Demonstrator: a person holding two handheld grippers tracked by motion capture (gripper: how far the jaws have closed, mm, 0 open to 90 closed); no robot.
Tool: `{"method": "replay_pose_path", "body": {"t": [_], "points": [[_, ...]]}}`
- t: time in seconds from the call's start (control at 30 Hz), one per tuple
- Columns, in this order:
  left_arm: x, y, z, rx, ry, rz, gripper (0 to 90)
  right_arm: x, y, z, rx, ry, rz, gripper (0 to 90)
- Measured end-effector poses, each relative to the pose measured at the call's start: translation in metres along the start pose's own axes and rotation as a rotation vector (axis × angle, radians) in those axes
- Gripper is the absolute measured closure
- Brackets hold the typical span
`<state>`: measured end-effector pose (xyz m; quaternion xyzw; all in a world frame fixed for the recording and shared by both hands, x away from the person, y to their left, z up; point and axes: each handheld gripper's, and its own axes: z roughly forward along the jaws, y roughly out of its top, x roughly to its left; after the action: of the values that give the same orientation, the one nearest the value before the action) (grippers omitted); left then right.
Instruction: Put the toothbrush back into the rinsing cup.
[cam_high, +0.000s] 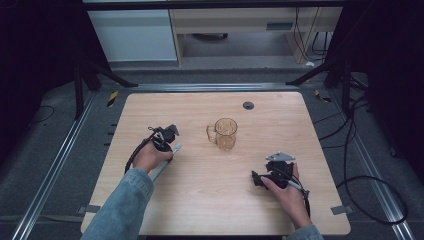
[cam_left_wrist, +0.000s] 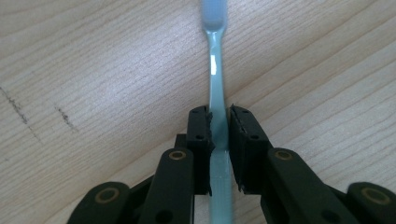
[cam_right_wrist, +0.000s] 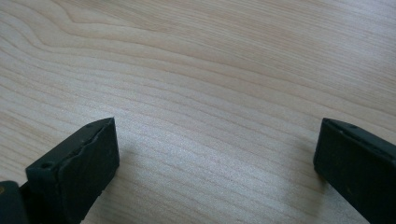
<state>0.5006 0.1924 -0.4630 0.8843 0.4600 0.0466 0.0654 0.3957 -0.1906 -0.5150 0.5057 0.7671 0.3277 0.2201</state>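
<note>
A slim pale blue stick (cam_left_wrist: 216, 70), shaped like a toothbrush handle, lies on the wooden table (cam_high: 210, 200). My left gripper (cam_left_wrist: 219, 123) is shut on its shaft, with the two black jaws pressed against either side. In the high view the stick (cam_high: 176, 149) lies slantwise under my left hand, and the left gripper (cam_high: 167, 149) sits at the table's left middle. An amber see-through mug (cam_high: 225, 133) stands upright in the middle, its handle to the left. My right gripper (cam_high: 257, 179) rests low at the front right. Its jaws stand wide open over bare wood (cam_right_wrist: 217, 149).
A small grey round cap (cam_high: 248, 105) is set in the table near its far edge. Black cables (cam_high: 360, 150) run over the floor to the right of the table. Black frame legs stand at both far corners.
</note>
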Motion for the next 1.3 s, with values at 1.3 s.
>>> {"method": "replay_pose_path", "body": {"t": [1.3], "points": [[-0.016,-0.013,-0.068,-0.531,0.009,0.028,78.8,0.0,0.0,0.0,0.0,-0.002,0.003,0.4]]}}
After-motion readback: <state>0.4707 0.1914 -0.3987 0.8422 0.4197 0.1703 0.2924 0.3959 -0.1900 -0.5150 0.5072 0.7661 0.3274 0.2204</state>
